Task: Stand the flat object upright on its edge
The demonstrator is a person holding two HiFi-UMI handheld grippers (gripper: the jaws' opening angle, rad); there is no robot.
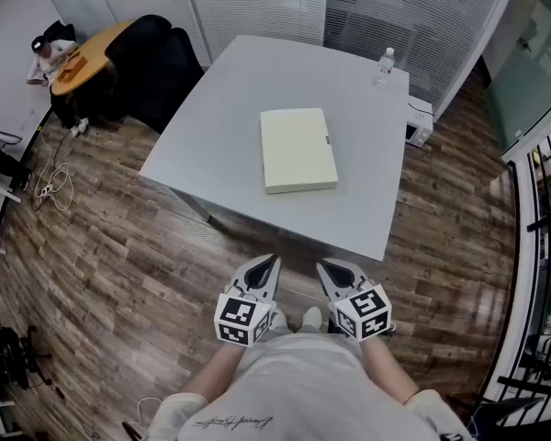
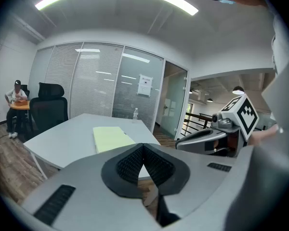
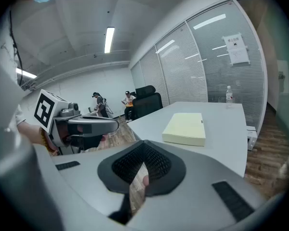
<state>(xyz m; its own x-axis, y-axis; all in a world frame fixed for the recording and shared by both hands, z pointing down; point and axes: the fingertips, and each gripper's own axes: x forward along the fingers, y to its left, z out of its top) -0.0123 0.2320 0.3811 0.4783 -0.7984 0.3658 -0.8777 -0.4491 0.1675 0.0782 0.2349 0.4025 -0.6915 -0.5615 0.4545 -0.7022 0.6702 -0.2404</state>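
A pale yellow flat box (image 1: 297,149) lies flat on the white table (image 1: 220,108), near its middle; it also shows as the yellow box (image 2: 111,137) in the left gripper view and as the box (image 3: 186,128) in the right gripper view. My left gripper (image 1: 267,266) and right gripper (image 1: 333,272) hang side by side over the wooden floor, short of the table's near edge and well away from the box. Both are shut with nothing between the jaws. In the left gripper view the left gripper (image 2: 143,150) has its jaws meeting at the tip; the right gripper (image 3: 143,147) looks the same in its own view.
A clear water bottle (image 1: 385,66) stands at the table's far right corner. A black office chair (image 1: 156,58) sits off the table's left side, beside a round wooden table (image 1: 87,55) where a person sits. A white appliance (image 1: 419,121) rests on the floor at the right. Cables (image 1: 50,186) lie at the left.
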